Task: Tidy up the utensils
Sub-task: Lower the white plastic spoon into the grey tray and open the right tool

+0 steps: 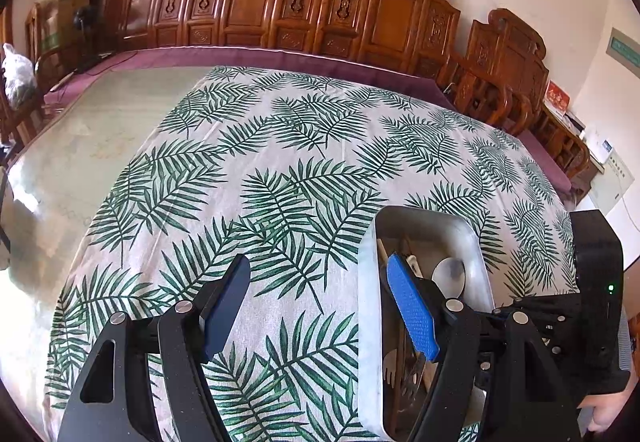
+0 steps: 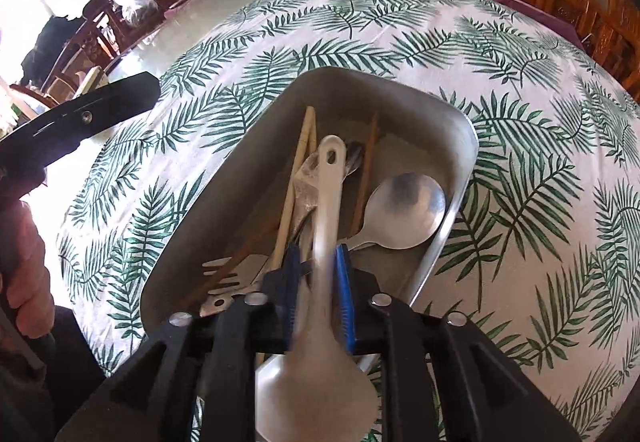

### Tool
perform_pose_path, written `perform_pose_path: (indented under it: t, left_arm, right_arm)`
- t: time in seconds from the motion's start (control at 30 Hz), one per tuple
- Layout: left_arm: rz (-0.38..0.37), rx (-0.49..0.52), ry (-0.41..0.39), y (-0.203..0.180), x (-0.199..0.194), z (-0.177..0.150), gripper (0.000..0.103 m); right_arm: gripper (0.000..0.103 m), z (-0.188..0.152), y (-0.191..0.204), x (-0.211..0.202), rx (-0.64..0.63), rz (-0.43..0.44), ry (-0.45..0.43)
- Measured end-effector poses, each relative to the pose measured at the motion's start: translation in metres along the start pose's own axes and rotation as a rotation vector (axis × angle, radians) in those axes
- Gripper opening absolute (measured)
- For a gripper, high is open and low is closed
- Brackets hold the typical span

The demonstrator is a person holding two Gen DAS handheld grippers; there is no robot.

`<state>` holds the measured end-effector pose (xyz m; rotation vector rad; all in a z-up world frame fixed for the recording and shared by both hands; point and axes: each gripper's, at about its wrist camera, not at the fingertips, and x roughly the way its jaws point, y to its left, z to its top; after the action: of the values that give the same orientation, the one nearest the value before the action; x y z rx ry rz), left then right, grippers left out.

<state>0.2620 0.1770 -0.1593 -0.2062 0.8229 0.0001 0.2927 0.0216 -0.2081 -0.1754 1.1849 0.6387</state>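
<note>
A metal tray lies on the leaf-print tablecloth and holds several utensils. Among them are a large steel spoon, pale chopsticks, a dark chopstick and a steel fork. A white plastic spoon stands handle-down over the tray, motion-blurred, between the blue pads of my right gripper. A small gap shows at the left pad, so the pads do not press on it. My left gripper is open and empty above the cloth. Its right finger hangs over the tray beside the steel spoon.
Carved wooden chairs line the far side of the table. Bare glass tabletop lies left of the cloth. The right gripper's black body stands close at the right, a hand under it. The left gripper's finger reaches in at the left.
</note>
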Motion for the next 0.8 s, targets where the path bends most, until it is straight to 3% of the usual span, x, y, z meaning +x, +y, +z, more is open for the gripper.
perform_pose_path:
  t: [0.6, 0.8]
  left_arm:
    - [0.0, -0.023, -0.013, 0.007, -0.006, 0.004, 0.068]
    - [0.011, -0.021, -0.018, 0.008, -0.008, 0.001, 0.068]
  right_arm:
    - [0.014, 0.02, -0.003, -0.018, 0.166, 0.059, -0.128]
    - [0.015, 0.015, -0.003, -0.026, 0.157, 0.062, -0.157]
